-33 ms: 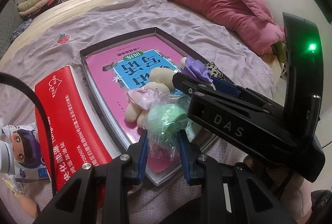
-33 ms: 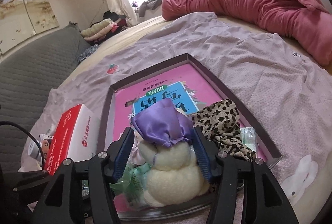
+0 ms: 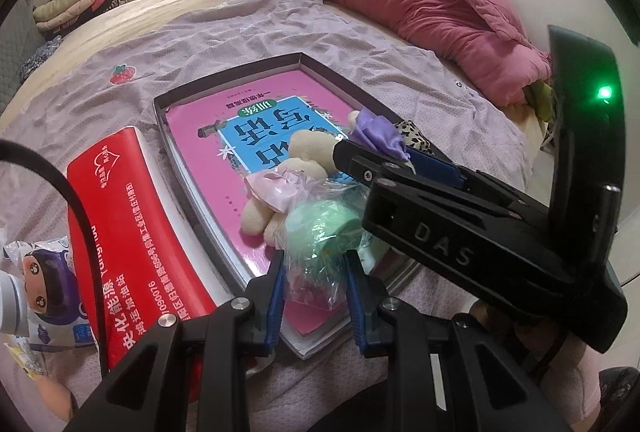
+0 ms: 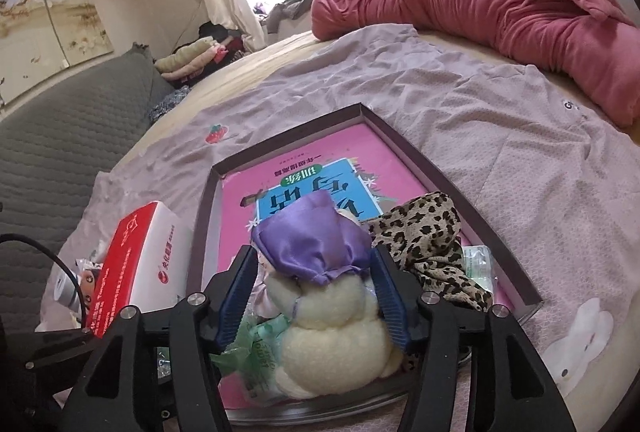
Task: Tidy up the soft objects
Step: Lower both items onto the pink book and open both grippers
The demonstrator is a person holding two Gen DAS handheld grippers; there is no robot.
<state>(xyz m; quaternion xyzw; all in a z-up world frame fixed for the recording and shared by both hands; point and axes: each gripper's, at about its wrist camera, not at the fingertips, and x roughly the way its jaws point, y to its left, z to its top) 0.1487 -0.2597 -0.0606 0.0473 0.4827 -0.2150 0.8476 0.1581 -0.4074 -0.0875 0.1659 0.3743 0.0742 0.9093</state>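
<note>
Left wrist view: the left gripper (image 3: 316, 286), lower centre, is closed on a clear bag of green soft material (image 3: 320, 228). The bag lies over the near end of a shallow tray (image 3: 236, 80) holding a pink book (image 3: 224, 168), on the bed (image 3: 360, 32). A red box (image 3: 132, 232) sits at left. The right gripper (image 3: 404, 168) enters from the right.

Right wrist view: the right gripper (image 4: 312, 296), jaws spread wide, straddles a cream plush toy with a purple cap (image 4: 332, 312); firm pad contact cannot be confirmed. A leopard-print cloth (image 4: 424, 236) lies just right of it.
</note>
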